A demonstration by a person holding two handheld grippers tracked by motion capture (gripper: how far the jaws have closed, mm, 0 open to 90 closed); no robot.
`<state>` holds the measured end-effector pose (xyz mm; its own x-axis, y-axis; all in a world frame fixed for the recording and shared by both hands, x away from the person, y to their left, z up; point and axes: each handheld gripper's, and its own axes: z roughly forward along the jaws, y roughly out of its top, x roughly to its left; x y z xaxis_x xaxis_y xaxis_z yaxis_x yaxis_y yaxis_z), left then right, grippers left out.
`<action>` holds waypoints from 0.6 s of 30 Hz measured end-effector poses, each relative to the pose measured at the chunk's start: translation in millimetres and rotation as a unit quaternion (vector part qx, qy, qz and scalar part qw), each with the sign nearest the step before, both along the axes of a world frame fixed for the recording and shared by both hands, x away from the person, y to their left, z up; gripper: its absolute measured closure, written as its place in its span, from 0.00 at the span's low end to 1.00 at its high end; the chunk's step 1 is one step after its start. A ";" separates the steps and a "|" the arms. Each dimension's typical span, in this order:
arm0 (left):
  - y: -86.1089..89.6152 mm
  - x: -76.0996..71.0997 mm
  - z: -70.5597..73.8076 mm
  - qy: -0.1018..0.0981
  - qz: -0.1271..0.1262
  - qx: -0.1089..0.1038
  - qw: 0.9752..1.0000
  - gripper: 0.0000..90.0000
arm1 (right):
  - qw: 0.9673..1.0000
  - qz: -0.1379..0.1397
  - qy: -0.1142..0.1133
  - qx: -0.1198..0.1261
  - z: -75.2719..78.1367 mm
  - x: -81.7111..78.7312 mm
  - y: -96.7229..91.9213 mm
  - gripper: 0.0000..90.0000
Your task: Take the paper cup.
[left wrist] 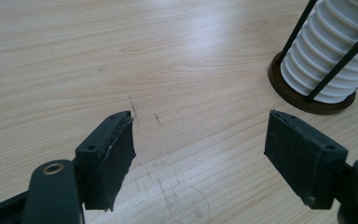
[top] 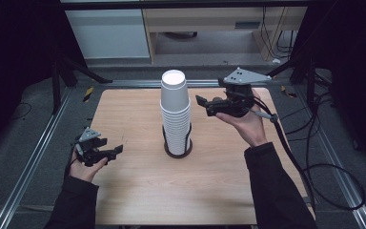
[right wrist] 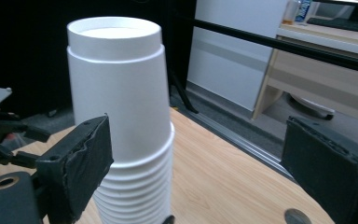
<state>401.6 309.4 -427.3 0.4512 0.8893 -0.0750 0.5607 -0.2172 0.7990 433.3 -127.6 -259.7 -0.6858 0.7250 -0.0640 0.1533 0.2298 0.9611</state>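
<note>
A tall stack of white paper cups stands upside down in a dark wire holder at the middle of the wooden table. My right gripper is held up just right of the stack's upper part, open, with nothing between its jaws. In the right gripper view the cup stack rises behind the left jaw, and the gripper's midpoint is to its right. My left gripper rests low at the table's left side, open and empty. Its own view shows the jaws wide apart and the stack's base at upper right.
Metal frame rails run along the table's left, right and far sides. Black cables lie coiled on the floor to the right. A white cabinet and a wooden shelf stand beyond the far edge.
</note>
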 end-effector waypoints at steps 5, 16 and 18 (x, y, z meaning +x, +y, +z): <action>0.1 -0.1 0.0 -0.001 0.000 -0.001 1.000 0.26 | 1.000 0.016 0.000 0.005 -0.1 0.7 14.1 0.09; -0.5 -0.2 -0.4 -0.001 -0.001 0.000 1.000 0.26 | 0.999 0.048 0.003 0.019 -4.8 4.9 49.6 0.08; 0.1 -0.5 0.3 -0.001 -0.001 -0.001 1.000 0.26 | 0.998 0.051 0.005 0.026 -6.5 6.8 53.7 0.08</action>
<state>401.1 309.6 -427.0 0.4534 0.8881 -0.0751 0.5581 -0.2173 0.8008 440.1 -73.9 -266.3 -0.7563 0.6539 -0.0217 0.1405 0.1947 0.9707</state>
